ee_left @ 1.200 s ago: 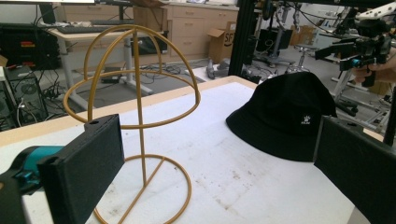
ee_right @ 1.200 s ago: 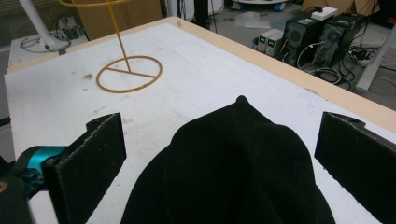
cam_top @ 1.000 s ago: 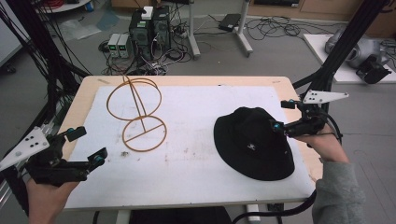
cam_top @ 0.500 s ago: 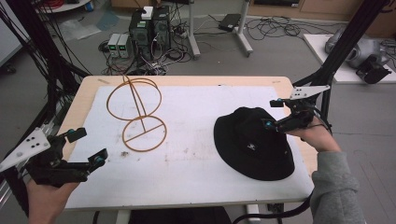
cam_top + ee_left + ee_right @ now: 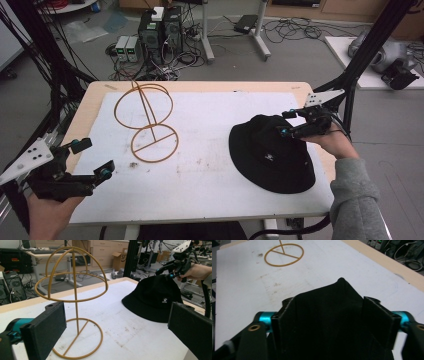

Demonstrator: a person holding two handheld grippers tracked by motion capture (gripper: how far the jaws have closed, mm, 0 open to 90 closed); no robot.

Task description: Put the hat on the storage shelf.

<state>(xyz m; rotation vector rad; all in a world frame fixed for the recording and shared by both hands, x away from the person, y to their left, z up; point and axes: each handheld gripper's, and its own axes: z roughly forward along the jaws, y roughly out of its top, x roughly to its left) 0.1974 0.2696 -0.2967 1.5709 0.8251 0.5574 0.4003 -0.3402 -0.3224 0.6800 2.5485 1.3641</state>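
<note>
At the right of the high view, the right gripper [image 5: 292, 124], held in a person's hand with a grey sleeve, sits at the upper right edge of a black bucket hat [image 5: 272, 156]. Its jaws have just been closing, and the right gripper view shows a raised fold of the hat's black fabric between them, with both pads against it; they are partly closed and gripping the fold. The hat lies on the white mat [image 5: 210, 175] at the right side of the table, its crown bearing a small white logo [image 5: 269, 156]. At the lower left of the high view, the left gripper [image 5: 89, 160] rests in the other hand over the table's near left edge, jaws spread wide with nothing between them. The left gripper view looks between those two jaws at a gold wire hat stand [image 5: 73, 302] standing upright on the mat, with a domed top, a single thin post and a ring base. In the high view the stand is left of centre, well apart from the hat.
</note>
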